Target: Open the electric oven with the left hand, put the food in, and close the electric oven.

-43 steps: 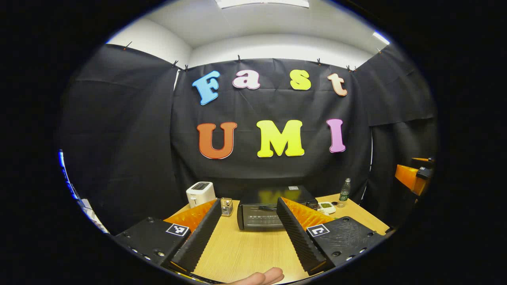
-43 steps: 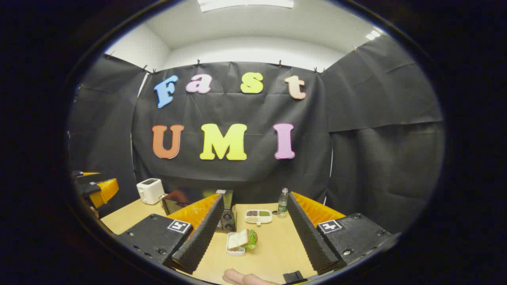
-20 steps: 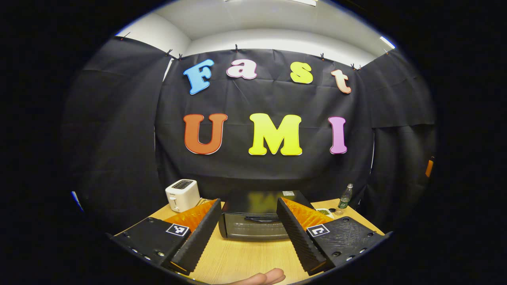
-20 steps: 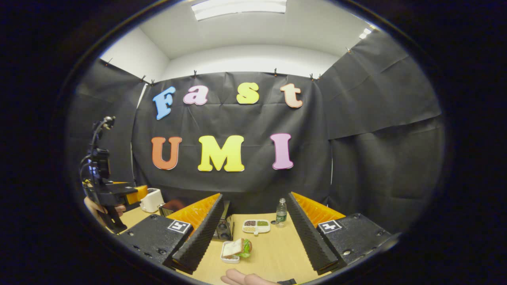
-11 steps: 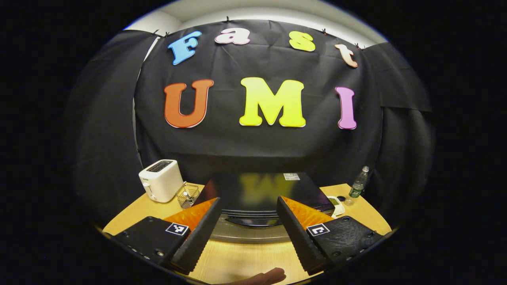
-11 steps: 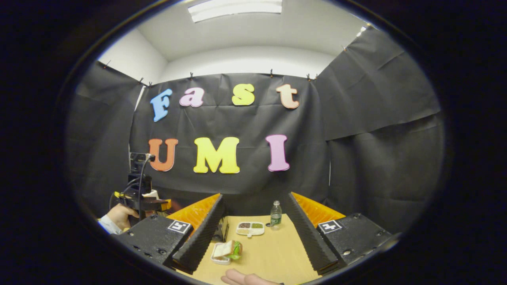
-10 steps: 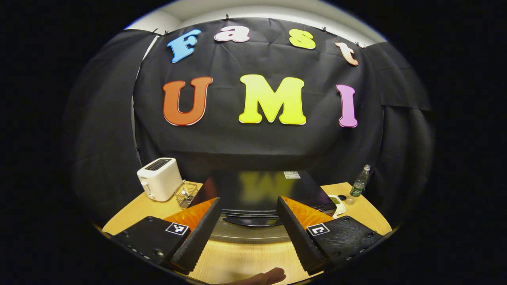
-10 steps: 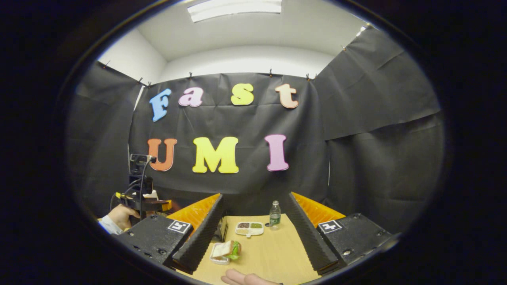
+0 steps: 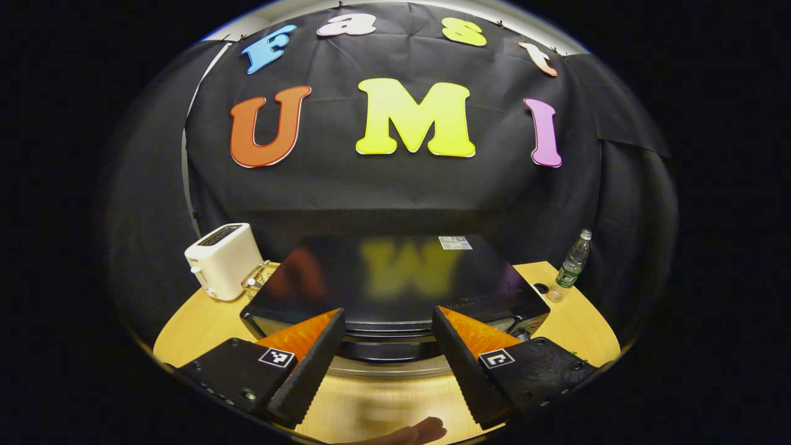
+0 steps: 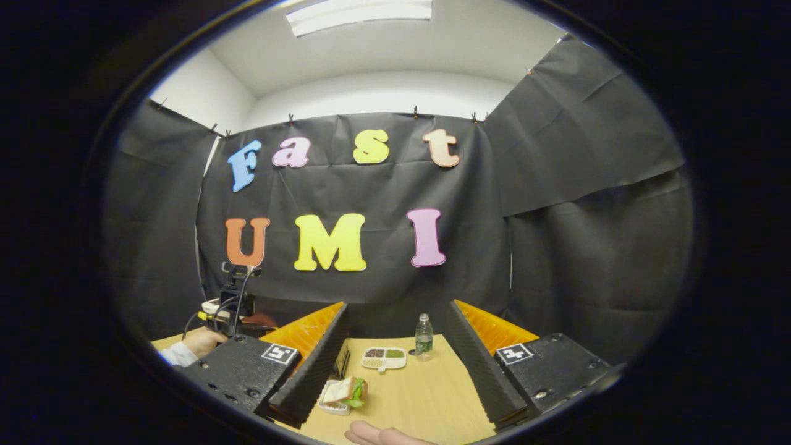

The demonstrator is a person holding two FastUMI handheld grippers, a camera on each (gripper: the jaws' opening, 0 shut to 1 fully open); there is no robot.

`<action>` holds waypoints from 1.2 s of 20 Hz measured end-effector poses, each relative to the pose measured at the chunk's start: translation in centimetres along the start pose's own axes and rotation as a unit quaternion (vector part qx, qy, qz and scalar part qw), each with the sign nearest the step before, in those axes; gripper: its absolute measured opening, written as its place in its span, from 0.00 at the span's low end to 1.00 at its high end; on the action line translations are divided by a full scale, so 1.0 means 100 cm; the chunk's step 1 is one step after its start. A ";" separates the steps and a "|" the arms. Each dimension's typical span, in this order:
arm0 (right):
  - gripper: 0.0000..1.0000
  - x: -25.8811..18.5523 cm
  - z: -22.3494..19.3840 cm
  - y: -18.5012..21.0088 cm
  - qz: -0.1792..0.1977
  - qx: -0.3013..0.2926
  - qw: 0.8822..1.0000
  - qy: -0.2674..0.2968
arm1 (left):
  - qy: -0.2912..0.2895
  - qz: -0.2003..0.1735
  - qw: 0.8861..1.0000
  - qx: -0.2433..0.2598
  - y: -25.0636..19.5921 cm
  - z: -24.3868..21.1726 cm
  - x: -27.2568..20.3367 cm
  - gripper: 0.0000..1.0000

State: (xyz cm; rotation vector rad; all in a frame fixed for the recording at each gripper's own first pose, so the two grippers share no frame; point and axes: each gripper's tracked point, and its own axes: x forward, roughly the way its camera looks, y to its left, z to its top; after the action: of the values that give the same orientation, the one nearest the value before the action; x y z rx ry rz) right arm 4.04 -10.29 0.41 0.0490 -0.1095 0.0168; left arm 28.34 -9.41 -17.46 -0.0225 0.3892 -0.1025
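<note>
The task was only at its start: the electric oven (image 9: 395, 278) stood shut at the far middle of the worktop (image 9: 383, 408). The left tool (image 9: 386, 364), wide and holding nothing, was just before the door handle (image 9: 389, 350). The right tool (image 10: 395, 377) was also wide and empty. The food, a sandwich (image 10: 346, 390), lay in a small white tray (image 10: 329, 405) on the near worktop; a divided dish (image 10: 383, 356) farther off held small portions.
</note>
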 end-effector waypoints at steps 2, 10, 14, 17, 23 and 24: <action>1.00 0.000 -0.002 0.000 0.001 -0.003 1.000 0.001 | -0.009 0.006 1.000 0.003 0.002 0.003 0.001 0.84; 1.00 -0.006 0.000 0.000 0.002 0.003 1.000 0.000 | 0.027 0.013 1.000 0.000 0.002 -0.012 -0.015 0.96; 1.00 -0.015 0.001 0.007 0.003 0.003 1.000 -0.002 | 0.027 0.009 1.000 -0.006 -0.002 -0.024 -0.035 0.96; 1.00 -0.020 -0.004 0.014 0.009 0.003 1.000 0.003 | 0.023 0.004 1.000 -0.015 -0.003 -0.038 -0.052 0.96; 1.00 -0.031 -0.015 0.028 0.024 0.011 1.000 0.010 | 0.003 -0.002 1.000 -0.021 -0.006 -0.068 -0.076 0.96; 1.00 -0.032 -0.018 0.028 0.024 0.016 1.000 0.011 | 0.000 0.001 1.000 -0.016 -0.008 -0.072 -0.079 0.96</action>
State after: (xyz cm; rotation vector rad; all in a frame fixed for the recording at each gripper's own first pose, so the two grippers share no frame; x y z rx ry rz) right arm 0.98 -7.40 -1.56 0.0781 -0.0889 0.0667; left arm 18.24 -9.39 -21.14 -0.0541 0.3913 -0.0948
